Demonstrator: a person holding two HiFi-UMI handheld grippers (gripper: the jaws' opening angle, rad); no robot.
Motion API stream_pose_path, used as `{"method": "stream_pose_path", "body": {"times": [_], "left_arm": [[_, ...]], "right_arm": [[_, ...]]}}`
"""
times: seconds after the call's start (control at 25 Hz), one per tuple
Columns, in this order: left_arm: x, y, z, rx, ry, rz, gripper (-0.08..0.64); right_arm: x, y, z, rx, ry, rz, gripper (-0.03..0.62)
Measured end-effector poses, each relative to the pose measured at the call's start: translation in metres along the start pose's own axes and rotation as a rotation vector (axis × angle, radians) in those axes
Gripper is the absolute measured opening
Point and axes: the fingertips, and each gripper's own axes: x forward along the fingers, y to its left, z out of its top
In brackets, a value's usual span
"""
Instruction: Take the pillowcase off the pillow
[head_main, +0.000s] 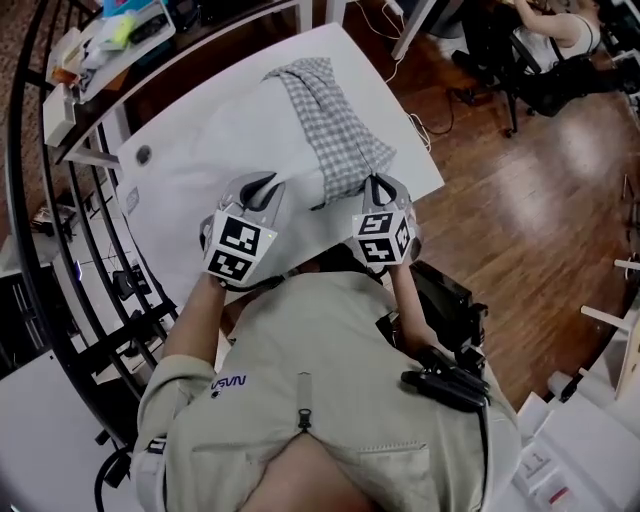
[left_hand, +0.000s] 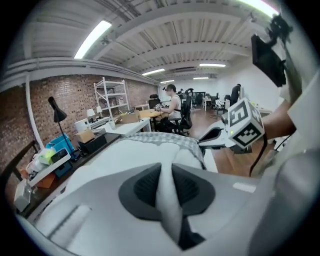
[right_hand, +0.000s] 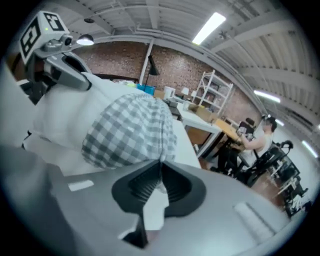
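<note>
Pillowcase (head_main: 330, 120), grey-and-white checked, lies bunched along the right-hand side of the white pillow (head_main: 240, 140) on the white worktop (head_main: 150, 185). Its long axis runs away from the person towards the far edge, and its near end reaches almost to the right claw (head_main: 378, 187).

That is the relation the coming move turns on. The checked cloth stretches straight ahead of the right claw, while the left claw (head_main: 258, 188) sits beside it on bare white pillow, so the right hand is the nearer one to the case.

In the right gripper view the pillowcase (right_hand: 130, 132) bulges directly above the right claw (right_hand: 161, 175). The jaws there are pressed together on a thin white fold that starts just where the checks end. This is probably the case's hem turned inside out, though it could be a corner of the pillow.

In the left gripper view the left claw (left_hand: 166, 172) is pinched tight on a ridge of the white pillow (left_hand: 135, 155). The checked edge (left_hand: 165, 141) lies further ahead, beyond that ridge.

Judging from this, the case has to travel lengthways along that axis, with the left claw anchoring the pillow.
</note>
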Motion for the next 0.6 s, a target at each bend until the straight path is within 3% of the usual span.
{"method": "stream_pose_path", "body": {"times": [0.12, 0.24, 0.36, 0.48, 0.6], "left_arm": [[-0.022, 0.026, 0.015, -0.036, -0.066, 0.037, 0.037], [-0.034, 0.035, 0.012, -0.072, -0.11, 0.038, 0.035], [-0.022, 0.008, -0.003, -0.082, -0.078, -0.042, 0.038], [0.003, -0.031, -0.032, -0.108, -0.015, -0.12, 0.06], [0.014, -0.059, -0.045, -0.098, 0.023, -0.177, 0.122]], "right_arm": [[-0.001, -0.046, 0.01, -0.013, -0.018, -0.152, 0.021], [0.016, -0.093, -0.004, 0.017, 0.023, -0.219, 0.02], [0.049, -0.109, -0.032, -0.012, 0.115, -0.206, 0.02], [0.079, -0.095, -0.071, 0.004, 0.223, -0.132, 0.025], [0.076, -0.092, -0.078, 0.049, 0.228, -0.096, 0.056]]}}
